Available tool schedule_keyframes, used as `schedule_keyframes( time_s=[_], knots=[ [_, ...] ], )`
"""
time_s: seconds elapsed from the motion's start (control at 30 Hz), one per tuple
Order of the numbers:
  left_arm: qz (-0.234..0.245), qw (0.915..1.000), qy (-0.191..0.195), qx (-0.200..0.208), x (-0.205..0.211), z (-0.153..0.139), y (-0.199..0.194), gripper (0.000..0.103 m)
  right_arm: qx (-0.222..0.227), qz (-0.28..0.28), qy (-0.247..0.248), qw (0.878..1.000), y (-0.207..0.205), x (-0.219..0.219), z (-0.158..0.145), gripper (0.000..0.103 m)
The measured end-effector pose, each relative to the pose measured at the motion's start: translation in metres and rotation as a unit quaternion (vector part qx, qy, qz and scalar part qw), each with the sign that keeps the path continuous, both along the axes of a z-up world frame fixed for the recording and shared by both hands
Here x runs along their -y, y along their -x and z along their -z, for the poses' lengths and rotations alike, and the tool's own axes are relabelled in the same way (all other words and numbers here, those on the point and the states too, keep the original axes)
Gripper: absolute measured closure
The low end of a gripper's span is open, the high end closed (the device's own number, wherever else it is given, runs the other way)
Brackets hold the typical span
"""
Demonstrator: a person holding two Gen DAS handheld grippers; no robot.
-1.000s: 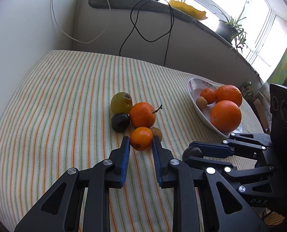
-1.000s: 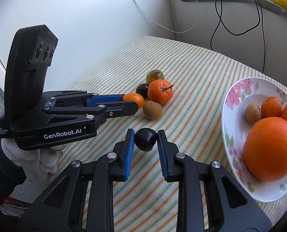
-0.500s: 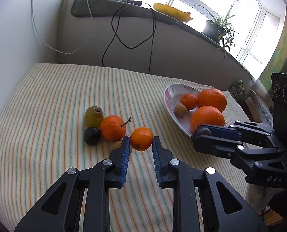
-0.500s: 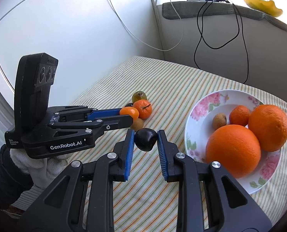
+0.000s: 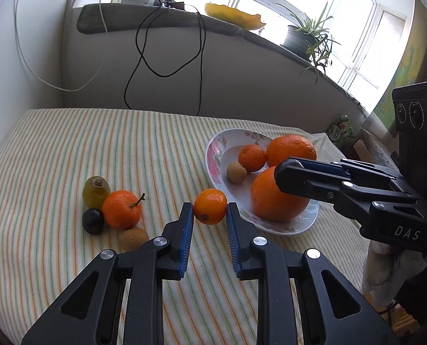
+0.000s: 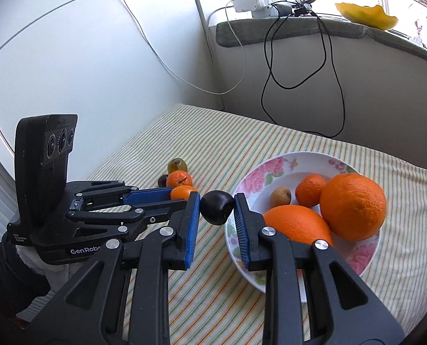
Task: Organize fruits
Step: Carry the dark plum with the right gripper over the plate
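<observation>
My left gripper point(image 5: 209, 220) is shut on a small orange point(image 5: 210, 206) and holds it above the cloth, just left of the flowered plate point(image 5: 216, 155). My right gripper point(image 6: 217, 211) is shut on a dark plum point(image 6: 217, 207) at the plate's left rim point(image 6: 271, 166). The plate holds two big oranges point(image 6: 353, 205), a mandarin point(image 6: 310, 188) and a small brown fruit point(image 6: 280, 196). On the cloth lie a green fruit point(image 5: 96, 191), a stemmed mandarin point(image 5: 122, 209), a dark plum point(image 5: 93, 220) and a brown fruit point(image 5: 133, 238).
The striped cloth point(image 5: 69, 143) covers the table up to a wall. Black and white cables point(image 5: 144, 57) hang from a sill with a yellow dish point(image 5: 233, 15) and a potted plant point(image 5: 305, 37). The right gripper's body point(image 5: 357, 192) reaches over the plate.
Both grippers have lifted their fruits and moved right toward the plate. The right gripper's plum now sits at the plate's rim.
</observation>
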State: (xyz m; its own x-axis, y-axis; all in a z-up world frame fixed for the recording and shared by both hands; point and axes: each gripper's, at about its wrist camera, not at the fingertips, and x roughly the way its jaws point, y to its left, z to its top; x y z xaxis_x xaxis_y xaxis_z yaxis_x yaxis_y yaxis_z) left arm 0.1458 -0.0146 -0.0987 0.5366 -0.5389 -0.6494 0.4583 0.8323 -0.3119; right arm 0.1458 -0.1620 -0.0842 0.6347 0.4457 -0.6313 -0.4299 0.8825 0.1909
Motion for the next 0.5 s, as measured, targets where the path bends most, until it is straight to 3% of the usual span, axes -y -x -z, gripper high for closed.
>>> schedule_keyframes(
  time_s=[0.5],
  knots=[
    [0.028, 0.9996, -0.003, 0.004, 0.032, -0.002, -0.011, 0.082, -0.003, 0.026, 0.002, 1.0, -0.033, 0.024, -0.002, 0.078]
  ],
)
